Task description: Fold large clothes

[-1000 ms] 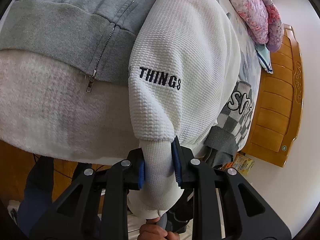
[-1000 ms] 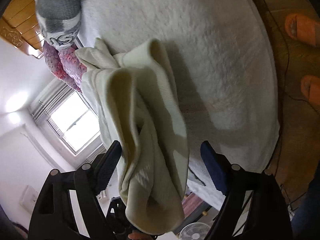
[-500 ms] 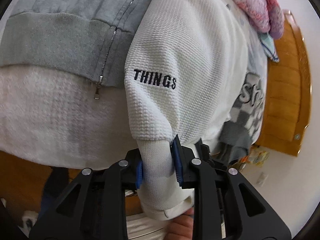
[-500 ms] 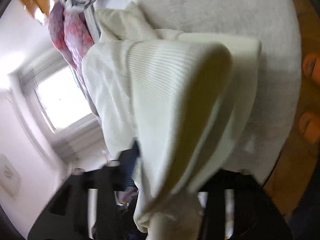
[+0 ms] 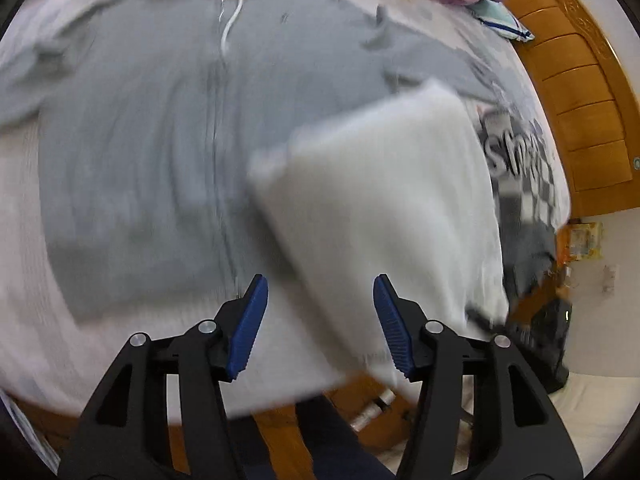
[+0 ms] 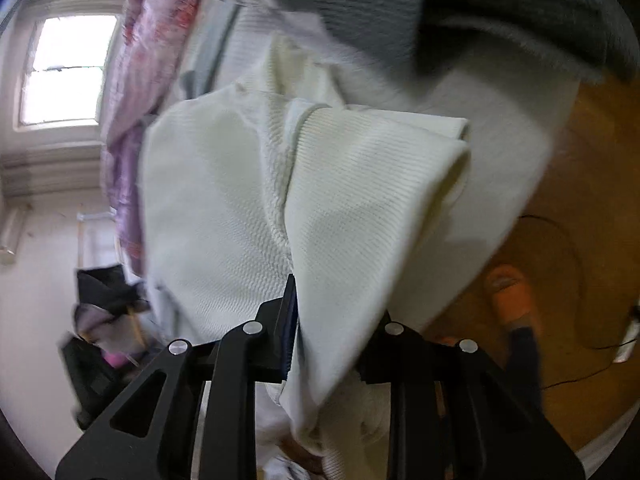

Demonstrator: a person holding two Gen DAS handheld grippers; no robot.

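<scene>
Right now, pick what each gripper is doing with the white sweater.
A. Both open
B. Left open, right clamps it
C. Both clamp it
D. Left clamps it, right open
B: the left gripper has its pads apart and pressing on nothing, while the right gripper pinches the white sweater.

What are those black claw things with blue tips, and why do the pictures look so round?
Those are grippers that a person holds, one in each hand. A wide-eyed camera sits on each, which bends the picture round. One picture looks along the left gripper: its blue pads have just been opening and nothing is pinched between them. Below it a grey zip hoodie lies on the bed, with a white sweater on top. The other picture looks along the right gripper, which has just closed on that white sweater and holds it.
</scene>
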